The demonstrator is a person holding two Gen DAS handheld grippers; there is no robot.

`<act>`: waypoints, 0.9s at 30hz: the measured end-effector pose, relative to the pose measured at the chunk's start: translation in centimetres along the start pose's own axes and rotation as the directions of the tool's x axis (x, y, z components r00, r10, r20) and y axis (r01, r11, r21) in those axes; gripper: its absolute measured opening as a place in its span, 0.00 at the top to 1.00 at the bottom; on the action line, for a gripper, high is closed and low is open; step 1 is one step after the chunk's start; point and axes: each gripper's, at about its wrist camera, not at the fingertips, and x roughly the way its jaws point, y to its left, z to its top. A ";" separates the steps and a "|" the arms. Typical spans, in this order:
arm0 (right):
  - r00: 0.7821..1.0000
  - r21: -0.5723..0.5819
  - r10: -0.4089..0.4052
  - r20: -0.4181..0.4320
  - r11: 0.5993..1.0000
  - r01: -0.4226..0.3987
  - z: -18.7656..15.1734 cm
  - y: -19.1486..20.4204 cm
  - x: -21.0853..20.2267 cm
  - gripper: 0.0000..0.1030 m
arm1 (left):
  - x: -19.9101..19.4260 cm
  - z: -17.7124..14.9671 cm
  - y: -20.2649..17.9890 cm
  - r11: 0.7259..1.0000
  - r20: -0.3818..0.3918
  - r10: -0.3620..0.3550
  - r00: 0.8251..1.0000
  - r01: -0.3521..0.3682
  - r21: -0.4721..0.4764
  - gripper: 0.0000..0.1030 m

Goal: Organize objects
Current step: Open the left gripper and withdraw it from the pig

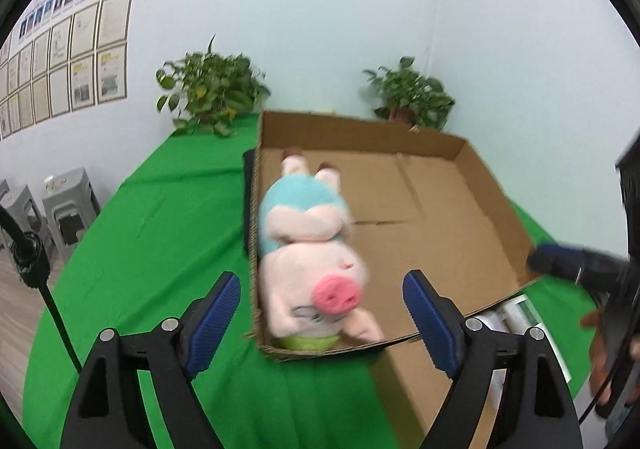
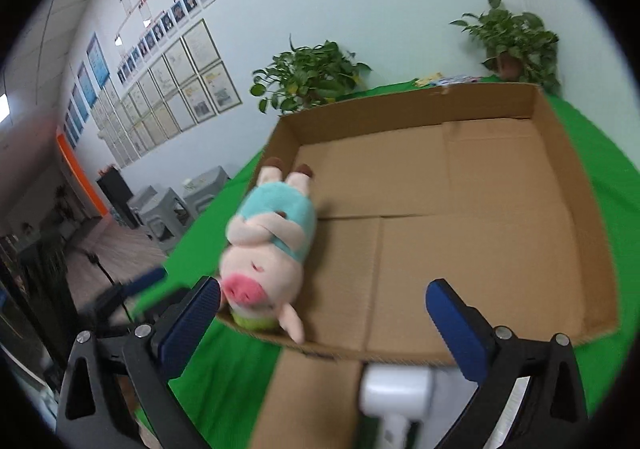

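A plush pig (image 1: 312,249) in a teal shirt lies on its back along the left wall of a shallow cardboard box (image 1: 492,189), snout toward me. A yellow-green object (image 1: 310,343) shows under its head. My left gripper (image 1: 322,315) is open and empty, just in front of the box's near edge. In the right wrist view the pig (image 2: 268,245) lies in the near left corner of the box (image 2: 560,169). My right gripper (image 2: 324,317) is open and empty over the box's near edge. The right gripper also shows in the left view (image 1: 576,261).
The box sits on a green tablecloth (image 1: 160,233). A white object (image 2: 396,389) and a cardboard flap (image 2: 312,397) lie in front of the box. Two potted plants (image 1: 212,89) (image 1: 412,93) stand at the table's far edge. Grey stools (image 1: 68,205) stand left of the table.
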 end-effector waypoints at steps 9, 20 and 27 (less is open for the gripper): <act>0.993 -0.018 -0.120 -0.005 0.993 0.120 -5.5 -0.1 -3.2 0.01 | -4.6 -0.3 -7.1 0.999 0.054 0.022 0.998 -0.024 0.029 0.06; 0.987 -0.046 -0.157 0.029 0.986 0.158 -7.7 0.7 -5.4 0.01 | -7.9 -2.4 -11.3 0.994 0.054 0.069 0.996 -0.074 0.085 0.06; 0.988 -0.061 -0.148 0.039 0.987 0.151 -8.3 1.1 -6.2 0.01 | -8.4 -2.9 -11.3 0.993 0.021 0.100 0.995 -0.101 0.058 0.52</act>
